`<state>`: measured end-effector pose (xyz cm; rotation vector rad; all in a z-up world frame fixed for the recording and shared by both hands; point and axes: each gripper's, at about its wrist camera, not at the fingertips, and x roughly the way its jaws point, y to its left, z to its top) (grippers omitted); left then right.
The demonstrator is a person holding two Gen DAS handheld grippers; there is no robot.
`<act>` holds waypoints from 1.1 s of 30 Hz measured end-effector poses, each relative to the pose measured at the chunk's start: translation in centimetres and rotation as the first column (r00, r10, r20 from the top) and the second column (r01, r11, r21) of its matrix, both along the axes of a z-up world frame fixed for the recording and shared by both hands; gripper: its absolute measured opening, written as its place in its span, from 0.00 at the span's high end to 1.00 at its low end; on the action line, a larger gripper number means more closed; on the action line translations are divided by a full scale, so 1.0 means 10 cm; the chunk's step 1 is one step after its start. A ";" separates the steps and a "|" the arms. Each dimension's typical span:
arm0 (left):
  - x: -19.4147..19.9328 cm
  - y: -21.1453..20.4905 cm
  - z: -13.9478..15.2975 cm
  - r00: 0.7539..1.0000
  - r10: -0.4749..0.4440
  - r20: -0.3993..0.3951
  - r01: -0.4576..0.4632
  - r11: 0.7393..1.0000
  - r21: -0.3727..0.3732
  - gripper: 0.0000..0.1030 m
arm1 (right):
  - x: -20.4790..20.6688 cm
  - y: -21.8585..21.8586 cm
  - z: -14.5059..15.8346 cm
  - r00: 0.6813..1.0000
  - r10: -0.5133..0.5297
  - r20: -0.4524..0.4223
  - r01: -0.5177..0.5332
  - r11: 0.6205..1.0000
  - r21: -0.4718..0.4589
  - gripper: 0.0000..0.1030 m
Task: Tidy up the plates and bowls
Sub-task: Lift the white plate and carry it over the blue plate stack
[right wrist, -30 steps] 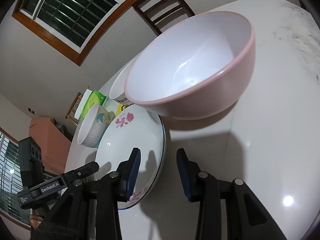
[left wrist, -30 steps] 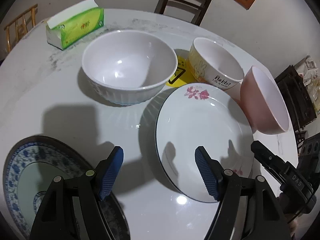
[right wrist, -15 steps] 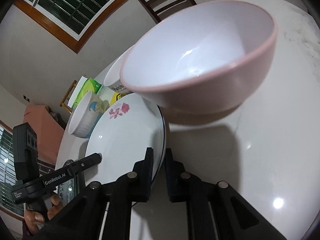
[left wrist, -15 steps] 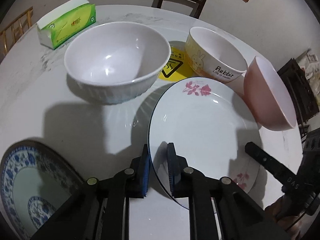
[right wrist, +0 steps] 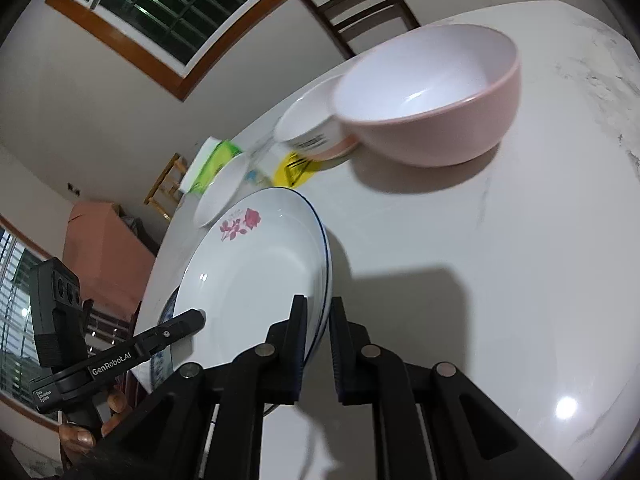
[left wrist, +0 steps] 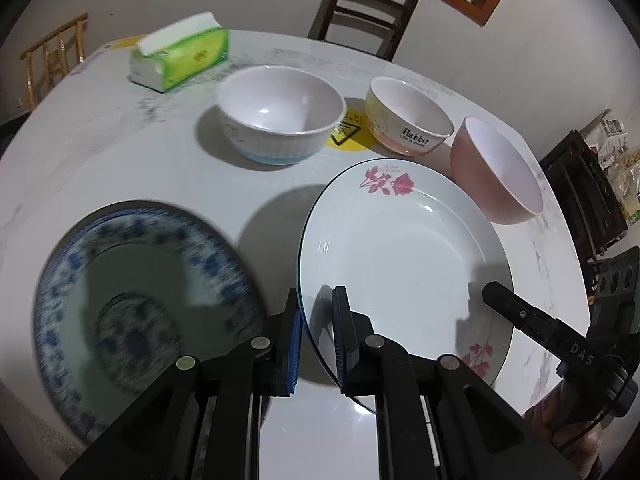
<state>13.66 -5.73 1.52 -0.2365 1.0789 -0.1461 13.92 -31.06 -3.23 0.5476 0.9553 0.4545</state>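
A white plate with pink roses (left wrist: 400, 248) is held off the table, tilted. My left gripper (left wrist: 316, 336) is shut on its near left rim. My right gripper (right wrist: 318, 344) is shut on the opposite rim of the same plate (right wrist: 256, 280). A blue-patterned plate (left wrist: 136, 304) lies on the table to the left, below the lifted plate. A white ribbed bowl (left wrist: 280, 120), a yellow "Rabbit" bowl (left wrist: 408, 124) and a pink bowl (left wrist: 496, 172) stand behind. The pink bowl (right wrist: 432, 96) is also in the right wrist view.
A green tissue pack (left wrist: 180, 56) lies at the far left of the round marble table (left wrist: 100, 152). A yellow sticker (left wrist: 348, 132) is between the bowls. A dark wooden chair (left wrist: 364, 8) stands behind the table. The table edge runs close on the right.
Both grippers closed on the rose plate's rims and lifted it off the table. It has moved up and toward the blue-patterned plate.
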 end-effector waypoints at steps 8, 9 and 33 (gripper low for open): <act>-0.42 0.50 0.13 0.996 0.093 0.012 -0.093 0.996 -0.004 0.89 | -0.14 0.57 0.11 0.993 0.116 0.014 -0.116 0.993 -0.005 0.89; -0.48 0.59 0.14 0.994 0.109 0.014 -0.109 0.994 0.000 0.89 | -0.15 0.65 0.12 0.991 0.132 0.013 -0.132 0.991 -0.008 0.89; -0.81 1.48 -0.08 0.965 0.263 0.002 -0.263 0.965 0.012 0.87 | -0.10 1.71 0.09 0.955 0.295 -0.028 -0.296 0.949 -0.112 0.89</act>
